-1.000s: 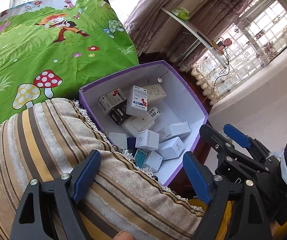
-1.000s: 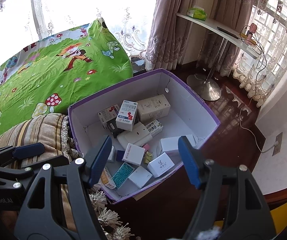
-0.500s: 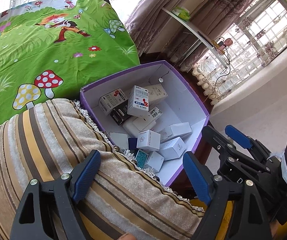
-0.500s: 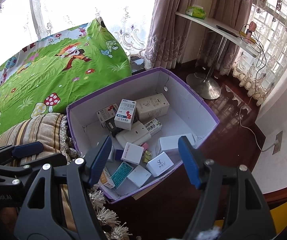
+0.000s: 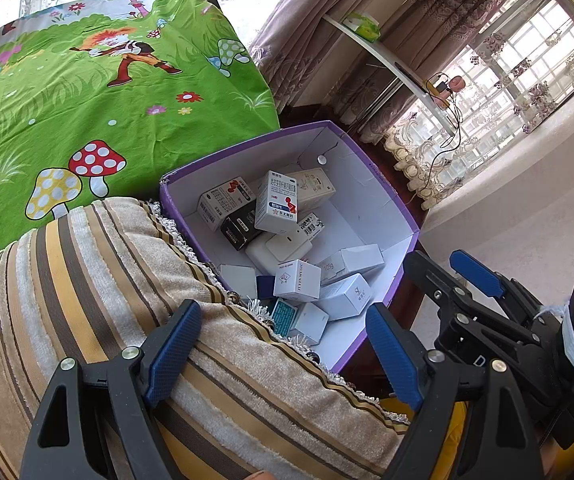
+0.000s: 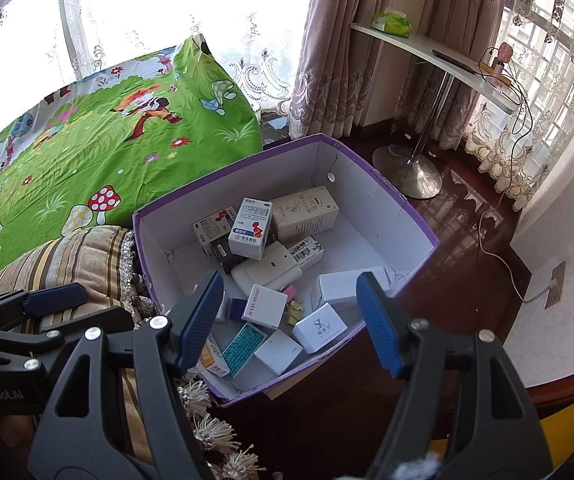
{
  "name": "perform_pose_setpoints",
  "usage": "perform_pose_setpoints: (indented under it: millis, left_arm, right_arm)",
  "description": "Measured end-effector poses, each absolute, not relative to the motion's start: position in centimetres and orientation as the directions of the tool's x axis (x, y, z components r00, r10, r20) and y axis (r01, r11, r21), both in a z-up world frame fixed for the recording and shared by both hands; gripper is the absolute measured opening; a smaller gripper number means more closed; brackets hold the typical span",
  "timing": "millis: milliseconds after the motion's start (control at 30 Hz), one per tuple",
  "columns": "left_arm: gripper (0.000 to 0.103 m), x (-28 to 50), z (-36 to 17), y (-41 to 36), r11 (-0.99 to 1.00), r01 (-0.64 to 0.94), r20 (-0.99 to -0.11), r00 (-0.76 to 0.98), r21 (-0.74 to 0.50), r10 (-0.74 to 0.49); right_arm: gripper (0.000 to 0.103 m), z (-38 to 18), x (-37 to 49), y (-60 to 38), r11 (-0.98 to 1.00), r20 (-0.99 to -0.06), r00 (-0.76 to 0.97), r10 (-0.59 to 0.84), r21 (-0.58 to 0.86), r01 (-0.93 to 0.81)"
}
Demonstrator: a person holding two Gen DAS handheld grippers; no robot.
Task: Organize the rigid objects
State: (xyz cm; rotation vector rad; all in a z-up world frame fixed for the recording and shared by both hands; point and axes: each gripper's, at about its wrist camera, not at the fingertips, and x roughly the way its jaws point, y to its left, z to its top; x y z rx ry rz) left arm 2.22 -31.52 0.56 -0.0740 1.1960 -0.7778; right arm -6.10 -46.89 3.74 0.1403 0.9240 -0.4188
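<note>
Purple-rimmed cardboard box (image 6: 415, 216), white inside, standing on dark wooden floor (image 6: 467, 240) beside a striped velvety cushion (image 5: 87, 280) with tasselled fringe. Inside lie the small rectangular cartons (image 6: 265, 306), jumbled. Left gripper (image 5: 283, 350) and right gripper (image 6: 289, 320): both spread, blue ribbed pads empty, unchanged from a second earlier. Only the right view shows the round metal table base (image 6: 411, 174) and wall socket (image 6: 555, 286).

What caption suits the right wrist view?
Open right hand-held gripper poised above a purple box of small cartons beside a striped cushion.
</note>
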Motion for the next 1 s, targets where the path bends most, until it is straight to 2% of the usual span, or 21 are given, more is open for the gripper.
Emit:
perform_pose_setpoints:
  millis: [1000]
  left_arm:
    - [0.085,2.19,0.56,-31.61,0.744,0.502,-0.805,0.146,-0.441,-0.576]
  right_arm:
    - [0.072,3.51,-5.97,-46.97,0.91,-0.801,0.526,-0.285,-0.052,0.412]
